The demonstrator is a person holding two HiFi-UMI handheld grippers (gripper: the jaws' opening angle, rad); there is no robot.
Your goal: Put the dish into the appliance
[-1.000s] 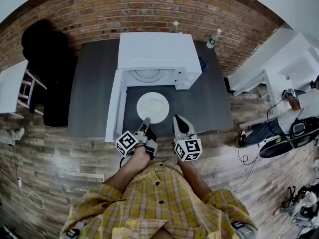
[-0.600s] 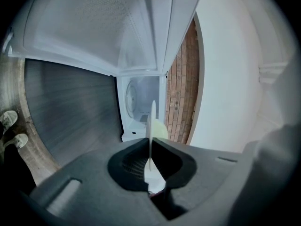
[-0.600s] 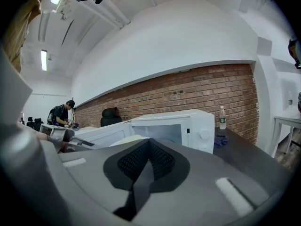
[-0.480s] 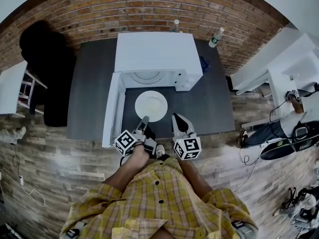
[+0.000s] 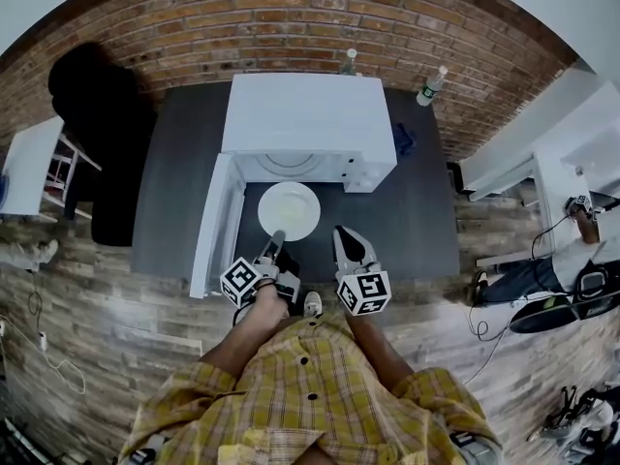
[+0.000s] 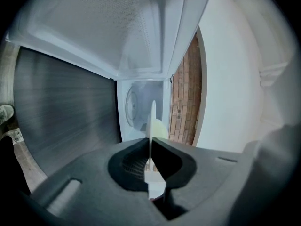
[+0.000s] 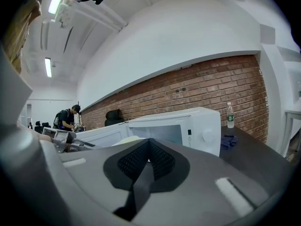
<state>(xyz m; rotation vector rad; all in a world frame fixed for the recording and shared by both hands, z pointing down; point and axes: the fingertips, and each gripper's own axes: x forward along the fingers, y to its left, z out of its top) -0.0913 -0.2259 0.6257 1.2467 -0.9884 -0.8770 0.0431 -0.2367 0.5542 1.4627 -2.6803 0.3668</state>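
Two hand-held grippers work at the near edge of a dark grey tabletop [image 5: 174, 182], facing a boxy white microwave oven [image 5: 308, 114] at twelve o'clock. The left gripper [image 5: 276, 242] is clenched on the near rim of a round white plate [image 5: 289, 211], which it carries roughly level above the table, just in front of the oven's mouth. The left gripper view shows the plate [image 6: 151, 119] edge-on between the pressed jaws, with the oven cavity [image 6: 141, 109] straight ahead. The right gripper [image 5: 341, 238] sits at four o'clock of the plate and apart from it. Its jaws are closed together on nothing.

The oven's white door [image 5: 215, 223] is swung wide open at nine o'clock of the plate. It runs along that side towards the table's near edge and walls off the left. The control panel block [image 5: 370, 158] juts out at two o'clock. Between door and panel the cavity mouth [image 5: 288, 166] is wider than the plate, with a round glass turntable inside. Bare tabletop stretches away at three o'clock.

A crumpled blue cloth [image 5: 403, 141] lies just right of the oven. A clear plastic bottle [image 5: 430, 85] stands at one o'clock near the red brick wall [image 5: 291, 8], and a second bottle [image 5: 348, 61] stands behind the oven. A black office chair [image 5: 97, 95] sits off the table at ten o'clock, beside a white desk [image 5: 24, 163].
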